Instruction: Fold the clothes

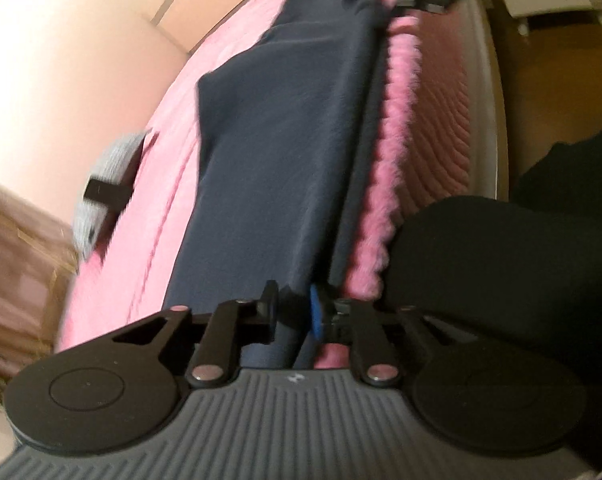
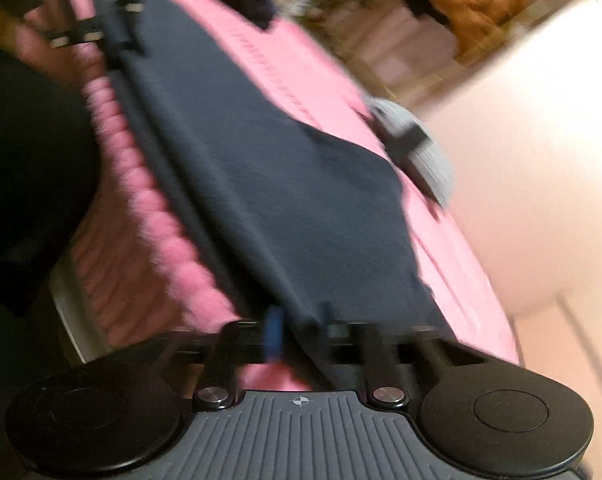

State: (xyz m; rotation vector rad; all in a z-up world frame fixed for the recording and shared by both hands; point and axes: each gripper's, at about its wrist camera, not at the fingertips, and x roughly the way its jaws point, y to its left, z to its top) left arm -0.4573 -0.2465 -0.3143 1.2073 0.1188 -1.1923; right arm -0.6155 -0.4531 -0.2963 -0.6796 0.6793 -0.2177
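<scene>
Gripping the navy garment stretched along the pink bed cover's near edge, the left gripper and right gripper each pinched an end, needing even tension for a straight fold.

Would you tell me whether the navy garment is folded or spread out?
Folded: the navy garment lies as a long, doubled strip on the pink blanket, a second layer's edge showing beside it.
</scene>
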